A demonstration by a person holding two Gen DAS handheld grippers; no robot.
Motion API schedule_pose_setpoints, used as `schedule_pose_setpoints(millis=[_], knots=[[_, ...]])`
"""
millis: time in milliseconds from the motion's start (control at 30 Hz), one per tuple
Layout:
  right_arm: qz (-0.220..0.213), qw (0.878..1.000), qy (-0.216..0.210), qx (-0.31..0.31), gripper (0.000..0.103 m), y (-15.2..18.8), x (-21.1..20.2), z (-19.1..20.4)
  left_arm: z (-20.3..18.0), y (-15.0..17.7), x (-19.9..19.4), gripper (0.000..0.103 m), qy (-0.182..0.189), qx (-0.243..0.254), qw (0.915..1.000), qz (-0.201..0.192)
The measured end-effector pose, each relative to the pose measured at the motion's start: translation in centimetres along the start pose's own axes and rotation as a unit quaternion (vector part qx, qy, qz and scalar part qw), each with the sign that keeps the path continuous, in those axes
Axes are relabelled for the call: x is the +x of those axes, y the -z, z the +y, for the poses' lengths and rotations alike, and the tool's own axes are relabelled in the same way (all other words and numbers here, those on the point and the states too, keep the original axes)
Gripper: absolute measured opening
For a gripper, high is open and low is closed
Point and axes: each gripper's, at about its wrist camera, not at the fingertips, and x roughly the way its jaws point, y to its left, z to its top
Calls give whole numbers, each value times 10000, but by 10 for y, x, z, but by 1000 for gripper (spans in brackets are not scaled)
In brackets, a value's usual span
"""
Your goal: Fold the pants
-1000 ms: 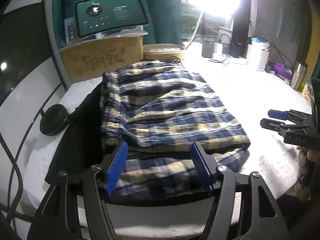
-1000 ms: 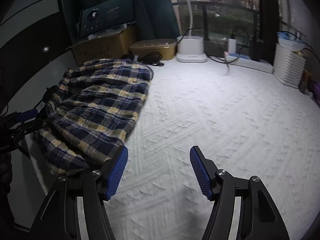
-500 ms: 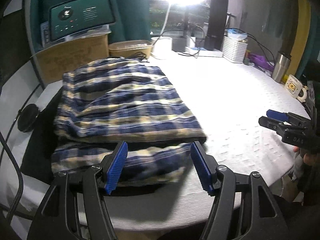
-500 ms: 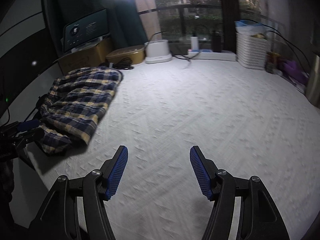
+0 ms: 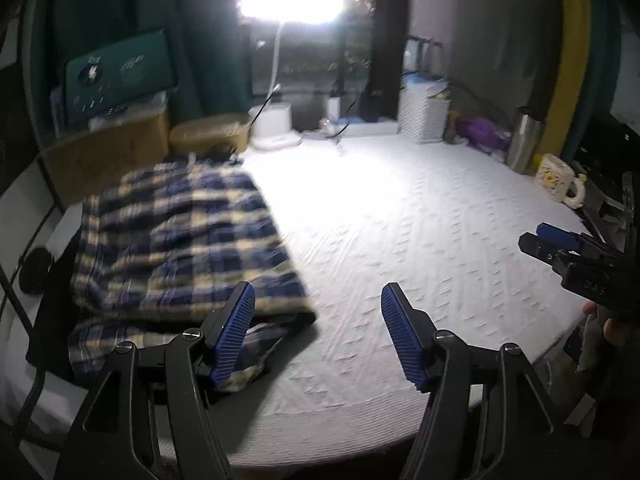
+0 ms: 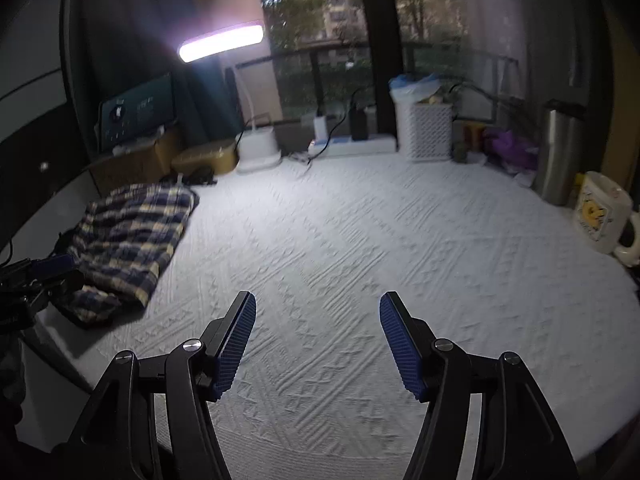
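Observation:
Folded blue, yellow and white plaid pants (image 5: 180, 248) lie at the left edge of the white textured table cover (image 5: 420, 240); in the right wrist view the pants (image 6: 132, 240) sit far to the left. My left gripper (image 5: 316, 340) hangs open over the cover just right of the pants' near corner, nothing between its blue pads. My right gripper (image 6: 318, 344) is open above bare cover, well right of the pants. Each gripper shows in the other's view: the right one (image 5: 560, 248) at the right edge, the left one (image 6: 44, 276) at the left edge.
A lit desk lamp (image 6: 222, 42), cardboard box (image 5: 108, 152), tan lidded container (image 6: 206, 160), power strip (image 6: 352, 146) and white basket (image 6: 424, 128) line the back. A steel flask (image 6: 558, 152) and a white mug (image 6: 600, 212) stand at the right. A dark cloth (image 5: 56, 304) lies under the pants' left side.
Both grippers have drawn back and swung right, away from the pants, which now sit further left in both views. The pants stay on the table; both grippers remain open.

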Motion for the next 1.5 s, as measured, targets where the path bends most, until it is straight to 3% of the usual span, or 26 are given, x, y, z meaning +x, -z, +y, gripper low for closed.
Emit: schedule_pose_setpoints(millis=[67,100,133,300,433,1033,1300,1500], knots=[[-129,9999,72,2,69,-2,-12,-4,-7,-3,-6,78,60,39,9999,-111],[-183,9998,98,-6,75,-4,-17,-5,-9,-4,-9,84,95,29,9998,-184],[-230,9997,119,-12,80,-4,-21,-6,-12,-5,-13,85,124,-5,9996,-271],[-516,9984,214,-100,80,-10,-46,-4,-19,-6,-31,86,109,-99,9980,-607],[-722,9970,235,-143,81,-15,-64,0,-24,-4,-47,94,45,7,9966,-827],[-1397,9885,117,-570,84,-36,-124,43,3,-8,-116,96,-362,-398,9838,-1711],[-1759,9827,64,-584,93,-41,-152,47,8,-13,-147,102,-763,-322,9729,-2158],[-2165,9750,188,-460,102,-43,-173,43,17,-14,-171,102,-986,-522,9580,-2643]])
